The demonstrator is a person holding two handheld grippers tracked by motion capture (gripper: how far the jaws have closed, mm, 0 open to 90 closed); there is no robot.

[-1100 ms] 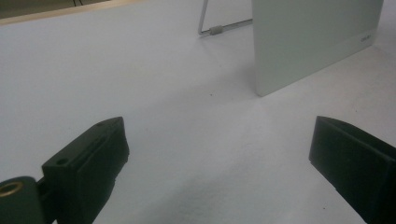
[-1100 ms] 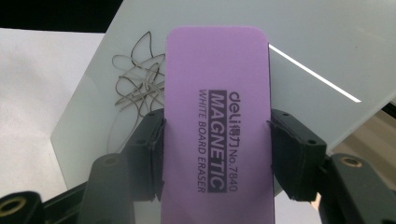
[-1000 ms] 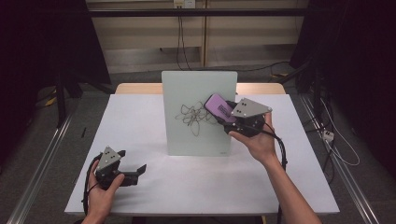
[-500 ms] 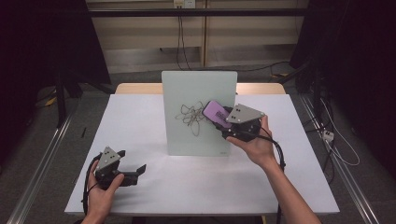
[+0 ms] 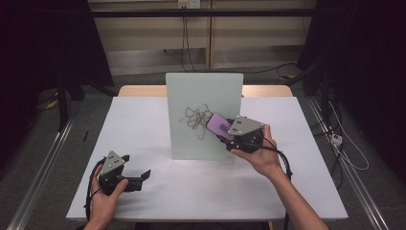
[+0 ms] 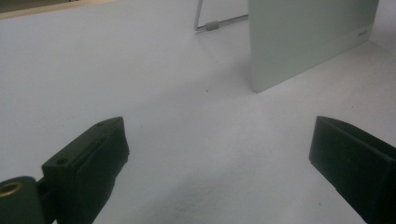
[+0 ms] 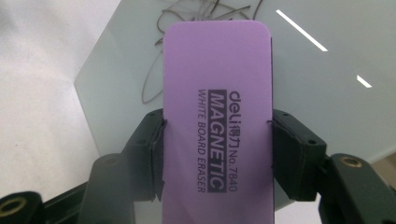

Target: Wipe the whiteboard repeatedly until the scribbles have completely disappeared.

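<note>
A: The right gripper (image 5: 229,135) clamps the purple eraser (image 7: 217,112) by its long sides, mid-frame in the high view, over the scribble (image 5: 195,120) on the upright whiteboard (image 5: 203,91).

B: So wipe how?

A: I'd lay the eraser's face flat on the board and sweep across the whole scribble, pressing lightly so the propped board doesn't tip back.

B: And the left gripper (image 5: 135,178)?

A: Lower left, jaws wide and empty, resting on the table (image 5: 143,120). It could steady the board's edge.
</note>
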